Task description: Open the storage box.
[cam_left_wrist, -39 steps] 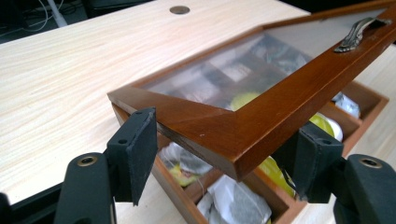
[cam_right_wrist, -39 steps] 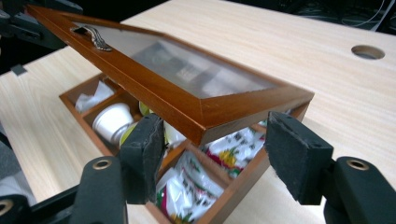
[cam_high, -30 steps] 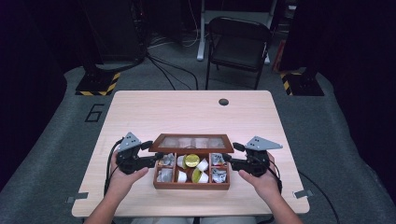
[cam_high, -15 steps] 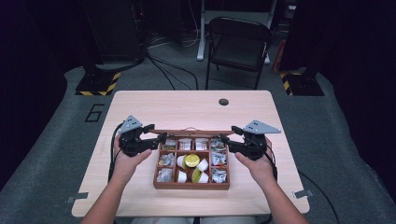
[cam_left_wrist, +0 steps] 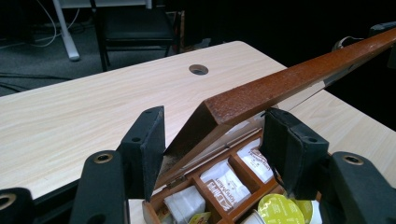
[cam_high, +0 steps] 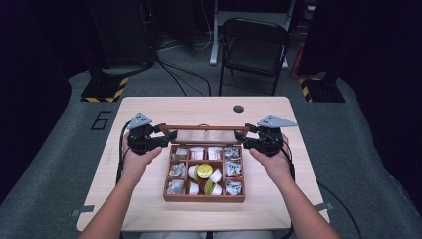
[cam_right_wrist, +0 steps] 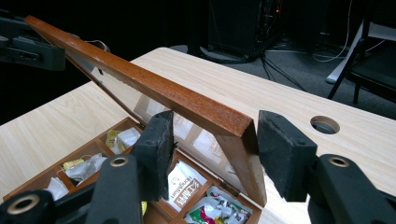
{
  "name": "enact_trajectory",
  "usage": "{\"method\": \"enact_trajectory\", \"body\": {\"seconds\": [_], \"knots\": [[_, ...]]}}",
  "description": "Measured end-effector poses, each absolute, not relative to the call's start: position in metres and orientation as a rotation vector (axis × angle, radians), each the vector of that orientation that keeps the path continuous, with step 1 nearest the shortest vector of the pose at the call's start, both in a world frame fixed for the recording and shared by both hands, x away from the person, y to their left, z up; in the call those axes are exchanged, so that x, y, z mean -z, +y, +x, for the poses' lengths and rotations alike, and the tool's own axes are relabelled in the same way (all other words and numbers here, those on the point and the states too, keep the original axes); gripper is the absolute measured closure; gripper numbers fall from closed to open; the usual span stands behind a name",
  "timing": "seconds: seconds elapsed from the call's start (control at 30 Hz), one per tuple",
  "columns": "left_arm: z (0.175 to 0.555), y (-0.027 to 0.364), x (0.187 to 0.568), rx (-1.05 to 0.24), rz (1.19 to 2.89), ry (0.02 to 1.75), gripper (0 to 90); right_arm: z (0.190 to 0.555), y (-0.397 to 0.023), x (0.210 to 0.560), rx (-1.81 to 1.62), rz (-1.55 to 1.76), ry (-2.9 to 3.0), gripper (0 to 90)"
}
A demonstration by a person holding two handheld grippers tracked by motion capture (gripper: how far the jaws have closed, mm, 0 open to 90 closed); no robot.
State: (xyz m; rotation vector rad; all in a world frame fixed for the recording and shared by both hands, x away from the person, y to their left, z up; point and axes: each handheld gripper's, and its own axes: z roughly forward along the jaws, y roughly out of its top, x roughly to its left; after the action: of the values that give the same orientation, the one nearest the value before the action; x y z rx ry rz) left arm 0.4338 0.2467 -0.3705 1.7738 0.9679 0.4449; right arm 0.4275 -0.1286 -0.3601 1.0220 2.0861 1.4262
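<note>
The lid (cam_high: 201, 130) of the wooden compartment box (cam_high: 204, 196) had swung up since a second before — from lying nearly shut over the back rows to standing raised on its rear hinge, with all the sachets and capsules (cam_high: 204, 171) below now exposed. The box itself sat where it had been, at the middle of the table (cam_high: 149, 107) toward the person's edge.

Both hands had risen with the lid. The left gripper (cam_high: 170, 136) had the lid's left corner between its jaws, and the right gripper (cam_high: 239, 135) had the right corner. Both pairs of jaws had just been closing, yet in each gripper view a gap still showed beside the wood (cam_left_wrist: 261, 95) on at least one side — so the corners were straddled and carried rather than firmly pinched.

By my reading, the opening was most of the way done; the lid still needed tipping back past upright to rest on its own.
</note>
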Motion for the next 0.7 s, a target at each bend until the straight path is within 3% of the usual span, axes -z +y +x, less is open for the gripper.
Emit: {"method": "enact_trajectory", "body": {"seconds": [0.7], "knots": [[0.462,0.243,0.373,-0.372,1.743,0.977,34.4,0.457,-0.125,0.355,-1.434,1.078,2.117,44.4]]}}
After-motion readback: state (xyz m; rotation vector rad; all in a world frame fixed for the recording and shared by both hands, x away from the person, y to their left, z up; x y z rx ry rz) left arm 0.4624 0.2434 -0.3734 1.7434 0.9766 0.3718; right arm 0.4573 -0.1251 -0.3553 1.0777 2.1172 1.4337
